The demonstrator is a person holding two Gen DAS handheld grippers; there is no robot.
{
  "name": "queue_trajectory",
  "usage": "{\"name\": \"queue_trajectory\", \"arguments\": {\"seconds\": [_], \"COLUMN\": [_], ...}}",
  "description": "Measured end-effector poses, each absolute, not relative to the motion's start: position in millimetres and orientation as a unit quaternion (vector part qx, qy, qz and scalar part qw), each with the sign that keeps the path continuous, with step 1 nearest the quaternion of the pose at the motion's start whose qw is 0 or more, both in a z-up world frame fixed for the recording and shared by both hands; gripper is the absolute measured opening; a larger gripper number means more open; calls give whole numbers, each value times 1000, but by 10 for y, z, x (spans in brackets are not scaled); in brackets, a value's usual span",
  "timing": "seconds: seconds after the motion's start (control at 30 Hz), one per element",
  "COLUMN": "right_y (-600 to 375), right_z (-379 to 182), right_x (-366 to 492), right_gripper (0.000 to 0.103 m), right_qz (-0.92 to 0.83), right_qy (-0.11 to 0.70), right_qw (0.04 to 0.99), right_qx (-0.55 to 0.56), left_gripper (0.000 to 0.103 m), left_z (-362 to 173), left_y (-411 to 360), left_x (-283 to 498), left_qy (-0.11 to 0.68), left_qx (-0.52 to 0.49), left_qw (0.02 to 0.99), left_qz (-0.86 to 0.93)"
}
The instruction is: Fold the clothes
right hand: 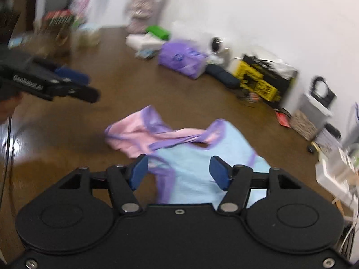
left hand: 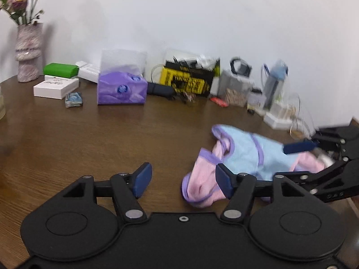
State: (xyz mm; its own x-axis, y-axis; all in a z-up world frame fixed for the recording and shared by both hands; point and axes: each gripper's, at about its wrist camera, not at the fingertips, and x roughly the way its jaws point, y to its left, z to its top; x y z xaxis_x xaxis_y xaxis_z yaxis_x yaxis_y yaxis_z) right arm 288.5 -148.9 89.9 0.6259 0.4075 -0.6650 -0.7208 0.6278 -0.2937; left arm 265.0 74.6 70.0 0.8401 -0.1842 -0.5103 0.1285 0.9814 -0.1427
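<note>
A small light-blue and pink garment (left hand: 244, 157) with purple trim lies crumpled on the brown wooden table (left hand: 89, 134). My left gripper (left hand: 182, 180) stands open just above the table at the garment's pink left end, and its right pad (left hand: 224, 181) is beside the cloth without pressing it. In the right wrist view, my right gripper (right hand: 179, 172) is open over the blue part of the garment (right hand: 202, 157); cloth shows between its pads, not pinched. The right gripper (left hand: 309, 159) also shows at the garment's right end, and the left gripper (right hand: 74, 83) hovers at the upper left.
Along the wall stand a vase of flowers (left hand: 28, 51), white boxes (left hand: 56, 87), a green box (left hand: 60, 70), a purple tissue pack (left hand: 122, 87), a yellow-and-black bag (left hand: 188, 80) and several small containers (left hand: 258, 89). A cable (right hand: 9, 148) hangs at the left.
</note>
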Motion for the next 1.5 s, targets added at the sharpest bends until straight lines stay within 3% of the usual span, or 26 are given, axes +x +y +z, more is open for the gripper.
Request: {"name": "queue_trajectory", "arguments": {"seconds": [0.03,0.13,0.17,0.27,0.47,0.73,0.9,1.0,1.3,1.5], "right_y": [-1389,-1251,-1236,-1266,-1925,-2585,-2664,-2637,-2772,-2779], "right_z": [863,758,731,806,1336,1397,1471,1546,1755,1655], "right_x": [2952,3062,3074,3036,2413,1802,1756,1769,1654,1574], "right_gripper": [53,11,4,4,4,4,4,4,4,4], "right_qz": [327,327,323,304,204,127,146,163,126,119], "right_qy": [283,311,314,296,186,171,157,145,127,135], "right_qw": [851,836,836,853,934,972,974,974,983,983], "right_qx": [-298,-313,-314,-304,-229,-102,-76,-68,-44,-43], "left_gripper": [62,64,65,67,72,72,74,82,81,81], "left_z": [651,549,519,445,347,293,398,419,344,378], "left_y": [668,627,629,567,240,-614,-789,-897,-747,-568], "left_x": [2632,2607,2611,2652,2749,2563,2192,2118,2357,2294], "left_qy": [266,260,259,259,260,231,193,172,184,169], "left_qx": [-29,-2,3,35,88,149,111,93,79,136], "left_qw": [960,962,963,961,953,929,929,935,977,976], "left_qz": [-84,-79,-79,-84,-127,-246,-296,-295,-72,-1]}}
